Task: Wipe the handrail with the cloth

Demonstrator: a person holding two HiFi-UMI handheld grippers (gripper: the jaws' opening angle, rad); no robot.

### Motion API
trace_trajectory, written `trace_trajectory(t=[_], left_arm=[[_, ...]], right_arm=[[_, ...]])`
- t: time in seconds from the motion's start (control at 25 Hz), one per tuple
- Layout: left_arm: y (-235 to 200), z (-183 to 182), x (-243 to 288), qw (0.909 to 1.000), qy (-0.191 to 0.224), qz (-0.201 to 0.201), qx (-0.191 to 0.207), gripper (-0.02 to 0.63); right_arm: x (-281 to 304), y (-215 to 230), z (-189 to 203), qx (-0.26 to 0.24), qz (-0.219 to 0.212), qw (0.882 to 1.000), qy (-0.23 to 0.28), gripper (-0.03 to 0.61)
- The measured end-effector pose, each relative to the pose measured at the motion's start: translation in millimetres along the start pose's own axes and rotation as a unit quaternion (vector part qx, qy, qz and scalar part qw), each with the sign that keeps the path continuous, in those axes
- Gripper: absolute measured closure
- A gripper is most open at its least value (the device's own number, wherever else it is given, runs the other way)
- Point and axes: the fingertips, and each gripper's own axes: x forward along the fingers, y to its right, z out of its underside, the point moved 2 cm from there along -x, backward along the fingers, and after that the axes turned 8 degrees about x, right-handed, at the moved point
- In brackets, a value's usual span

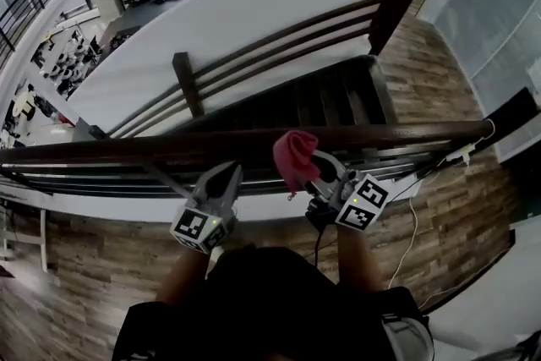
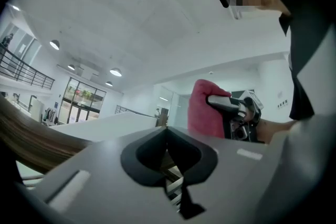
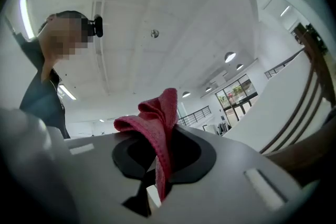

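A dark brown wooden handrail (image 1: 127,150) runs across the head view in front of me. My right gripper (image 1: 314,169) is shut on a crumpled red cloth (image 1: 294,156), which sits up against the near side of the rail; whether it touches the rail is unclear. In the right gripper view the cloth (image 3: 160,118) sticks up between the closed jaws. My left gripper (image 1: 223,178) is just below the rail, left of the cloth, jaws shut with nothing in them. From the left gripper view (image 2: 167,129) I see the cloth (image 2: 202,107) and the right gripper (image 2: 231,107) beside it.
Beyond the rail a dark staircase (image 1: 338,101) drops away, with its own wooden railing (image 1: 279,46) and post (image 1: 187,82). Horizontal metal bars (image 1: 101,182) run under the handrail. Wood floor (image 1: 448,207) and a white cable (image 1: 414,232) lie at the right.
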Motion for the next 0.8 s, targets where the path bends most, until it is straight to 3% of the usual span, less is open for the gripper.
trace_trajectory(t=[0.28, 0.48, 0.64, 0.8], left_arm=[[71.1, 8.0, 64.3, 0.9978, 0.006, 0.062, -0.022, 0.615], [100.5, 4.6, 87.0, 0.9911, 0.0, 0.13, -0.028, 0.615], [126.4, 8.9, 107.2, 0.9772, -0.004, 0.211, -0.026, 0.615], [148.3, 9.6, 112.9, 0.9576, -0.013, 0.286, -0.031, 0.615]], right_arm=[[-86.8, 19.8, -29.7, -0.001, 0.042, 0.998, 0.038, 0.528], [-115.3, 15.1, -45.4, 0.004, 0.057, 0.994, 0.09, 0.528], [-130.7, 18.0, -52.7, 0.015, 0.085, 0.986, 0.143, 0.528], [-157.7, 3.9, -45.8, 0.021, 0.14, 0.968, 0.209, 0.528]])
